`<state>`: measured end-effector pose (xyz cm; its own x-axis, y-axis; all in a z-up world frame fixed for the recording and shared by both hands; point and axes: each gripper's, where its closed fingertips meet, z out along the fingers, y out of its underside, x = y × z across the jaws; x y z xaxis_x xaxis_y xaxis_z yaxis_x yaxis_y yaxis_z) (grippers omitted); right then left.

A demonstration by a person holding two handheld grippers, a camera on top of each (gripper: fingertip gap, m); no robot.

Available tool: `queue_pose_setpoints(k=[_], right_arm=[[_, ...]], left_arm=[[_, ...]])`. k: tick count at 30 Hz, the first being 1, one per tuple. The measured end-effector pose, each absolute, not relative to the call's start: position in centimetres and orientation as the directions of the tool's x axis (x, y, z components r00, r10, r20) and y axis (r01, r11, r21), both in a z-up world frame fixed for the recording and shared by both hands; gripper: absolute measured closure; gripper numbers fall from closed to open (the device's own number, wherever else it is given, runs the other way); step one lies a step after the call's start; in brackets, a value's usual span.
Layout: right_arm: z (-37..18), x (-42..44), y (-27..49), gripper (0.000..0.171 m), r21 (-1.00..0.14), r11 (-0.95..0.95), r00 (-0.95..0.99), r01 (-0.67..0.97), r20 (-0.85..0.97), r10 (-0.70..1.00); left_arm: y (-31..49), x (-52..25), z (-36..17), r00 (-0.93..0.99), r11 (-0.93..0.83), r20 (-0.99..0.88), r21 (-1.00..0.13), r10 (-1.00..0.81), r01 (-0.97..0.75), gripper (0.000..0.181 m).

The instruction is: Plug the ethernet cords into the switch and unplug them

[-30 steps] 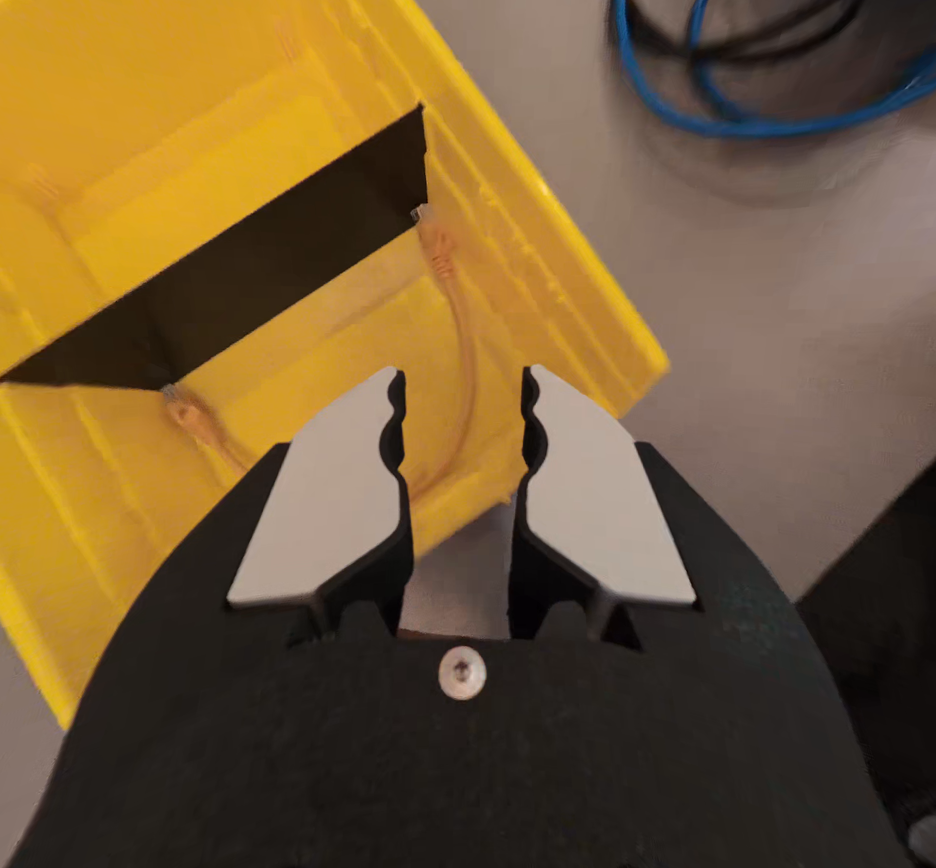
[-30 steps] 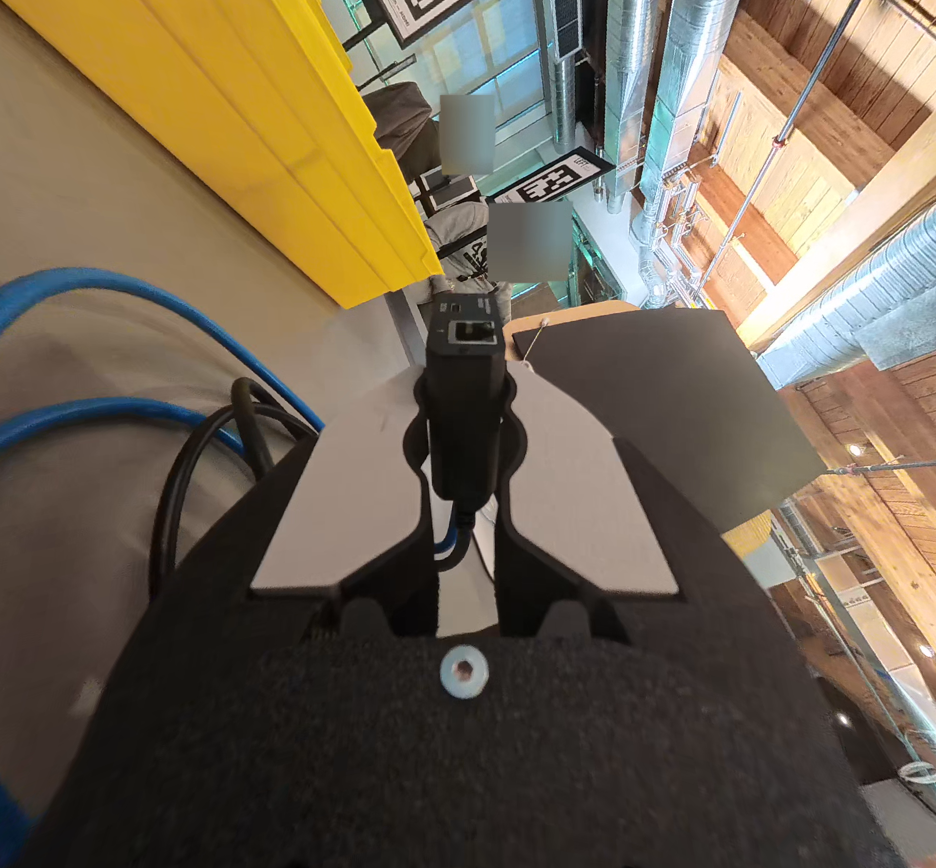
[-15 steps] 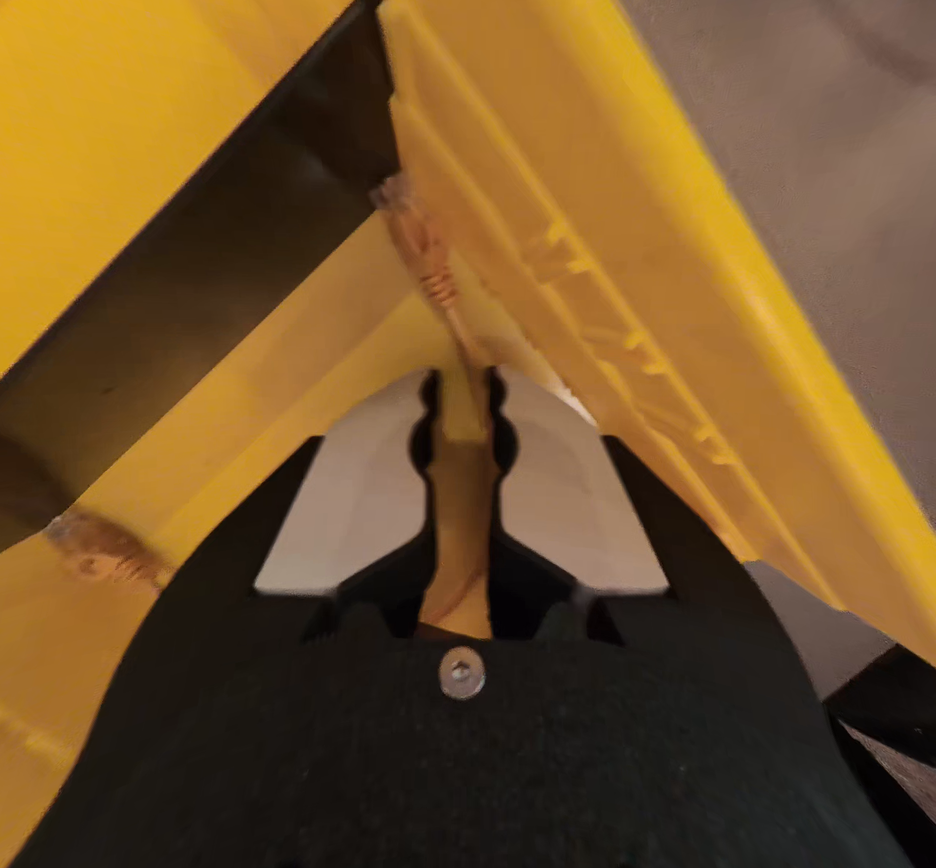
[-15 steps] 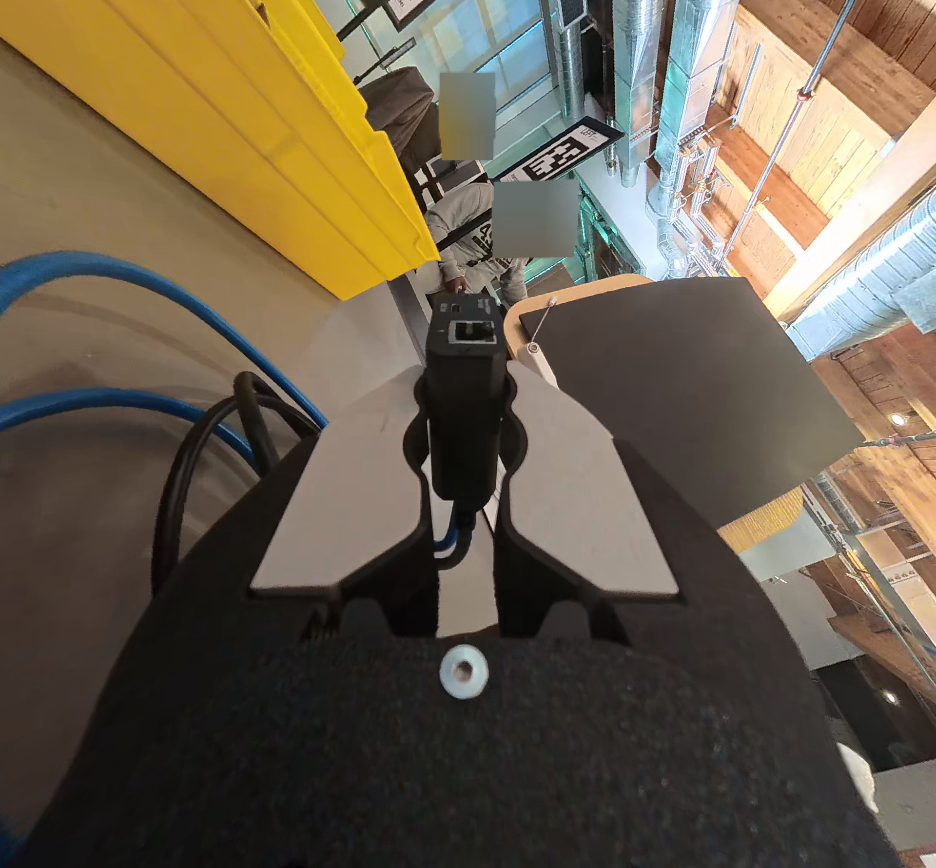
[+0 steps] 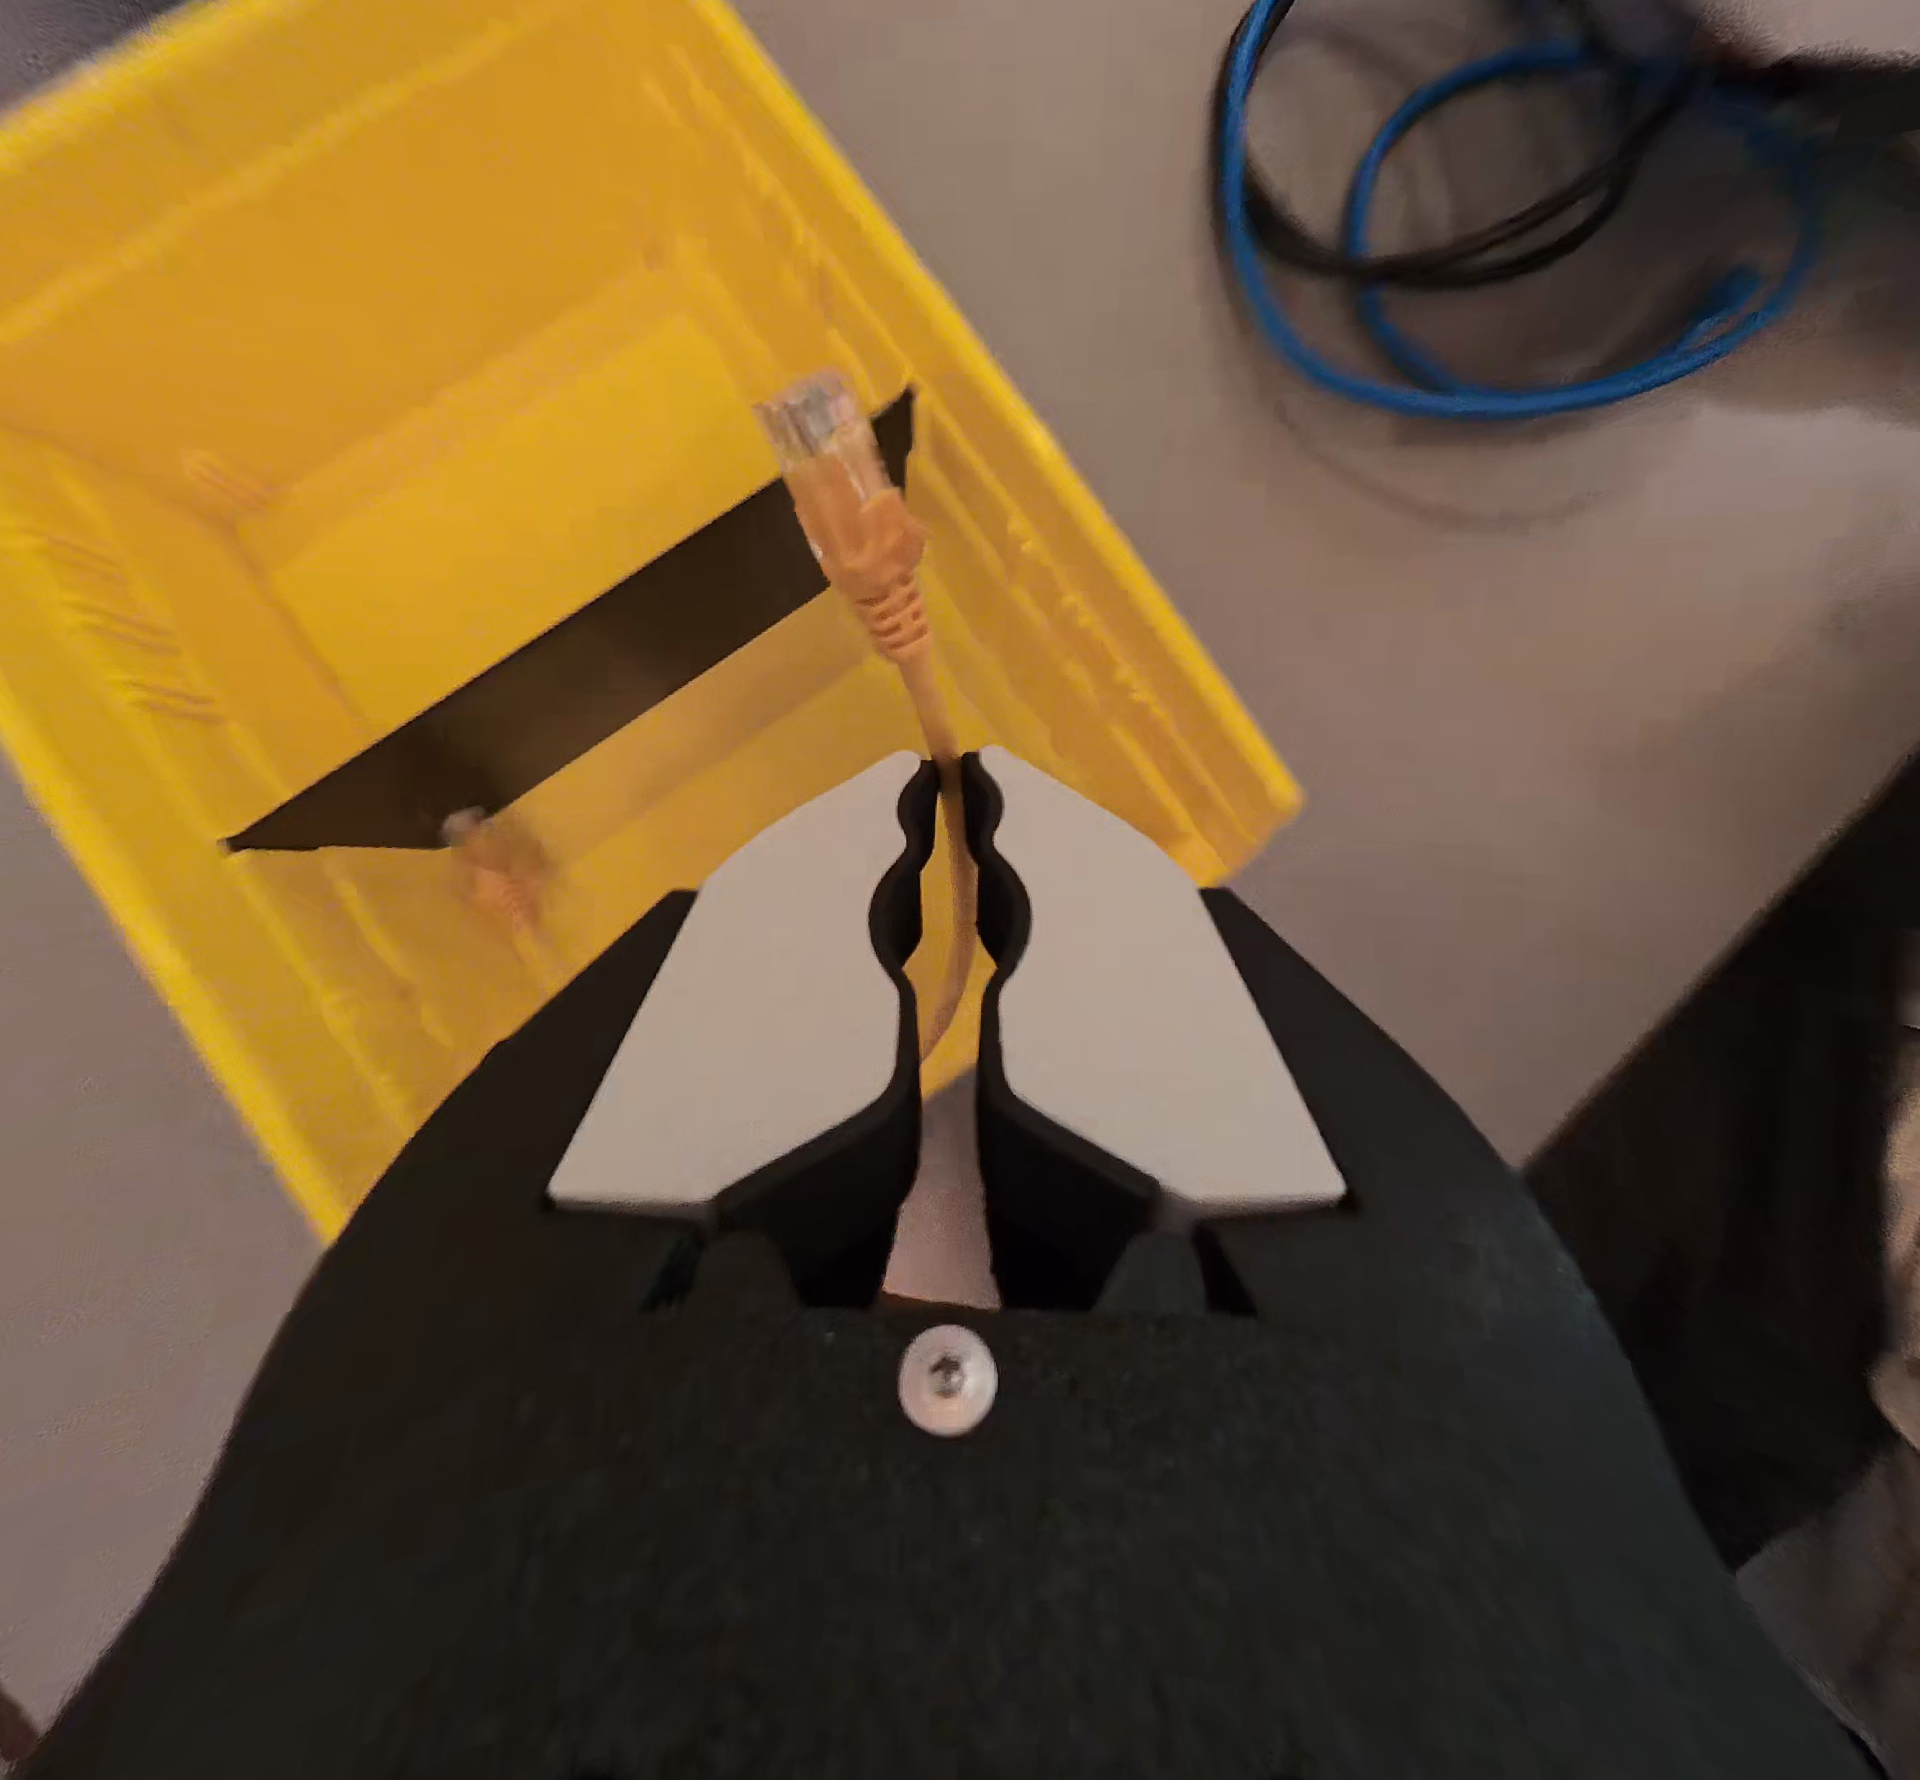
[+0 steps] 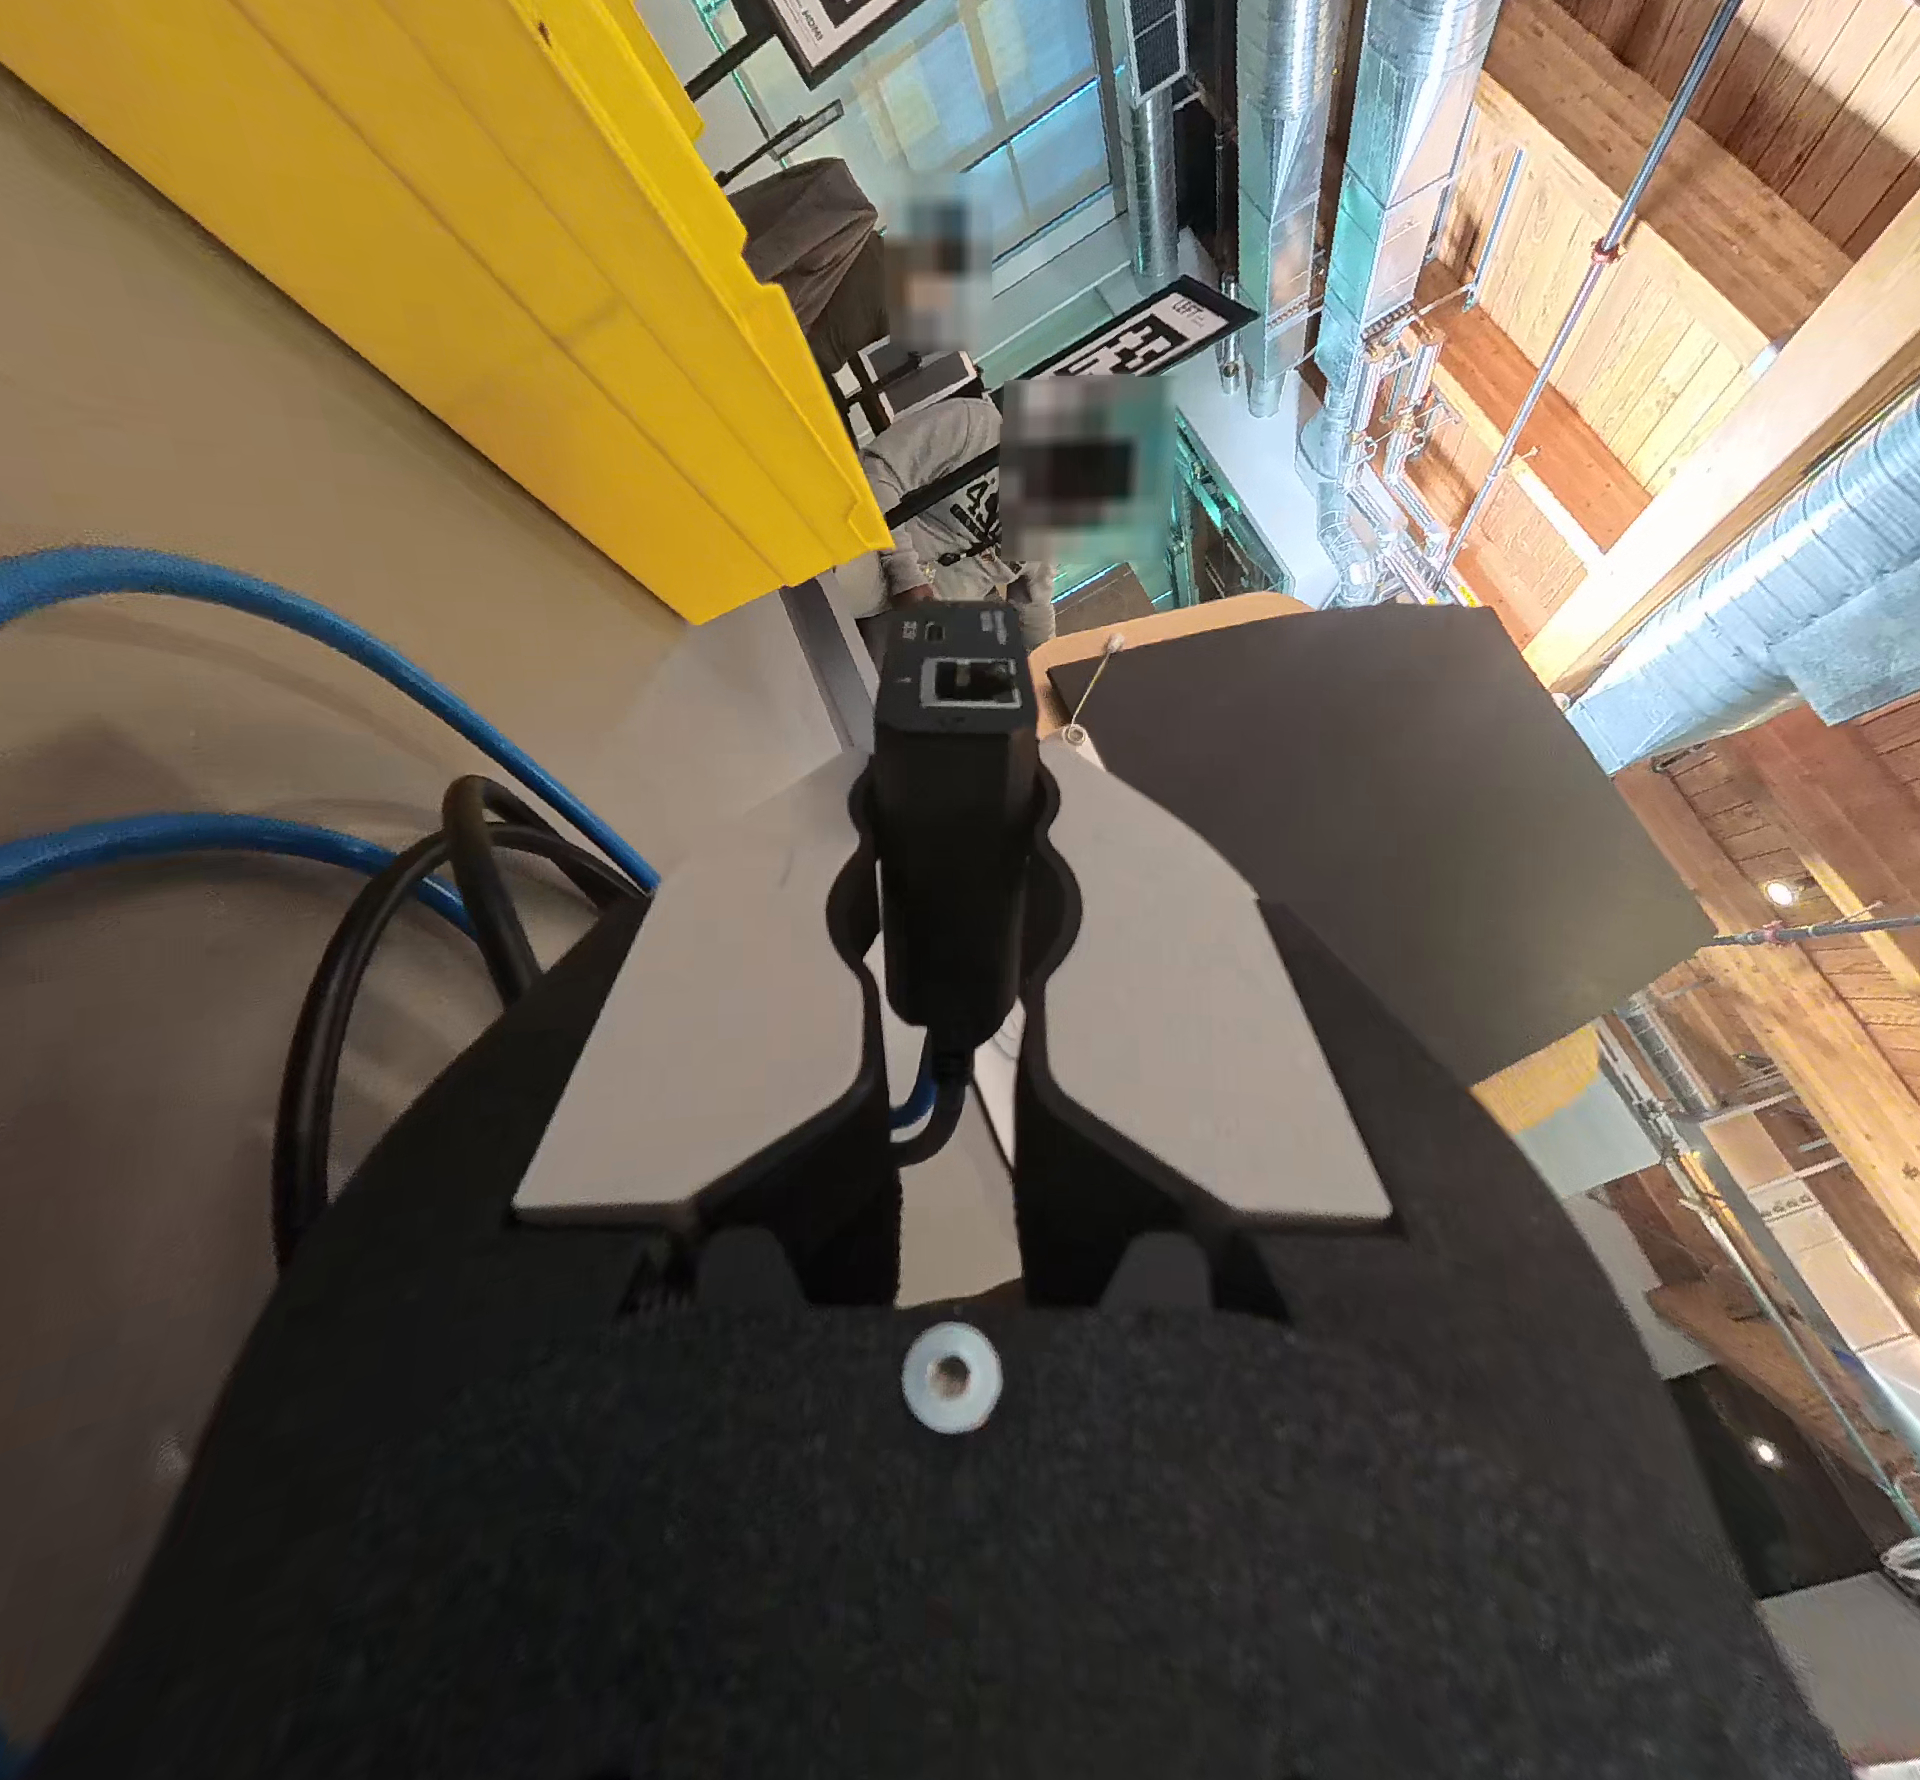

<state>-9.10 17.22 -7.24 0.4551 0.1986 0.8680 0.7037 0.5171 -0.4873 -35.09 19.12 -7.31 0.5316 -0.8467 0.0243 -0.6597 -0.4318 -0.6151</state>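
Left gripper: jaws nearly closed, pinching the orange ethernet cord on its thin cable, a little behind the boot. The clear plug stands free above the fingertips, centre of the left wrist view, leaning slightly left. Behind it sits the yellow bin with a black divider. The cord's other end appears to lie in the bin at lower left; blurred, not certain.

Right gripper: closed around the black switch, a small box held upright at frame centre, its open port facing away from the camera. A black lead and a blue one leave its underside between the fingers. Blue cords and a black cord loop on the table at left.

Judged step: bring plug to port; nothing inserted yet.

Notes for doing it well:
- The grip is on cable, not on the plug body, so the plug can flop or twist. Move slowly and keep the free length short.
- Check latch-tab orientation against the port notch first; which face carries the tab I cannot tell from here.
- Line the plug's axis up with the port before pushing; an angled entry will likely bend the cable rather than seat the plug.
- Hold the switch still and let only the left side travel.
- Watch that the trailing end does not catch on the bin's divider.
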Motion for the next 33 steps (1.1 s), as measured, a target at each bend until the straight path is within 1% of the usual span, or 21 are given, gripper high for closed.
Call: queue_pose_setpoints(k=[1,3,5,7,8,10,12,15,17,18,20,21,22,24,25,26,28,30,33], right_arm=[[-7.3,-9.2,17.1,0.147,-0.473,0.525,0.444,0.707,0.875,0.190],[-7.5,-9.4,16.9,0.147,-0.446,0.539,0.424,0.715,0.889,0.174],[-7.7,-9.5,16.8,0.147,-0.428,0.545,0.409,0.721,0.898,0.162],[-7.8,-9.5,16.8,0.147,-0.424,0.547,0.407,0.722,0.899,0.160],[-7.7,-9.5,16.8,0.147,-0.428,0.548,0.411,0.719,0.897,0.161],[-7.6,-9.5,16.7,0.147,-0.435,0.552,0.418,0.711,0.893,0.165],[-7.5,-9.5,16.5,0.147,-0.436,0.559,0.420,0.705,0.892,0.166],[-7.6,-9.6,16.4,0.147,-0.429,0.563,0.412,0.706,0.896,0.166],[-7.8,-9.7,16.4,0.147,-0.431,0.563,0.408,0.705,0.896,0.175],[-7.8,-9.7,16.4,0.147,-0.433,0.563,0.409,0.703,0.895,0.178],[-7.9,-9.7,16.4,0.147,-0.439,0.563,0.408,0.700,0.893,0.188],[-7.9,-9.7,16.4,0.147,-0.440,0.566,0.409,0.698,0.893,0.190],[-7.9,-9.8,16.3,0.147,-0.440,0.567,0.408,0.696,0.893,0.191],[-7.8,-9.8,16.3,0.147,-0.439,0.570,0.407,0.695,0.893,0.192],[-7.8,-9.8,16.3,0.147,-0.440,0.570,0.408,0.694,0.892,0.192],[-7.8,-9.8,16.3,0.147,-0.442,0.570,0.409,0.692,0.892,0.194],[-7.8,-9.8,16.3,0.147,-0.443,0.570,0.409,0.692,0.891,0.196],[-7.8,-9.8,16.3,0.147,-0.444,0.568,0.409,0.693,0.891,0.197],[-7.8,-9.7,16.4,0.147,-0.448,0.566,0.412,0.692,0.889,0.200]], left_arm=[[18.1,-35.2,-5.3,0.523,-0.416,0.026,-0.639,-0.852,-0.647,0.177],[15.3,-34.9,-1.5,0.478,-0.373,0.041,-0.686,-0.877,-0.625,0.177],[11.1,-34.0,1.8,0.394,-0.331,0.087,-0.719,-0.915,-0.611,0.177],[6.7,-32.8,3.6,0.296,-0.288,0.122,-0.727,-0.947,-0.623,0.177],[4.7,-32.1,3.7,0.254,-0.266,0.128,-0.720,-0.959,-0.641,0.177],[2.2,-30.3,1.4,0.224,-0.238,0.107,-0.658,-0.969,-0.714,0.177],[-0.2,-27.9,-3.4,0.189,-0.230,0.130,-0.549,-0.973,-0.804,0.177],[-2.0,-24.7,-11.5,0.175,-0.232,0.175,-0.399,-0.969,-0.887,0.176],[-1.2,-23.3,-15.4,0.202,-0.246,0.159,-0.351,-0.966,-0.904,0.176],[-0.6,-22.7,-16.7,0.209,-0.249,0.148,-0.350,-0.967,-0.903,0.176],[0.3,-21.6,-18.8,0.249,-0.288,0.153,-0.357,-0.956,-0.888,0.175],[0.4,-21.4,-19.5,0.245,-0.287,0.157,-0.360,-0.957,-0.888,0.173],[0.4,-21.0,-19.6,0.233,-0.272,0.146,-0.386,-0.962,-0.882,0.172],[1.1,-20.2,-18.9,0.237,-0.244,0.077,-0.482,-0.968,-0.842,0.169],[1.3,-19.8,-18.2,0.242,-0.224,0.038,-0.541,-0.970,-0.811,0.160],[1.3,-19.3,-17.4,0.239,-0.197,0.010,-0.601,-0.971,-0.774,0.157],[1.2,-18.7,-16.2,0.247,-0.144,-0.050,-0.692,-0.968,-0.708,0.157],[1.3,-18.7,-16.0,0.273,-0.112,-0.114,-0.715,-0.955,-0.690,0.156],[2.6,-19.0,-16.1,0.353,-0.109,-0.202,-0.716,-0.914,-0.690,0.147]])
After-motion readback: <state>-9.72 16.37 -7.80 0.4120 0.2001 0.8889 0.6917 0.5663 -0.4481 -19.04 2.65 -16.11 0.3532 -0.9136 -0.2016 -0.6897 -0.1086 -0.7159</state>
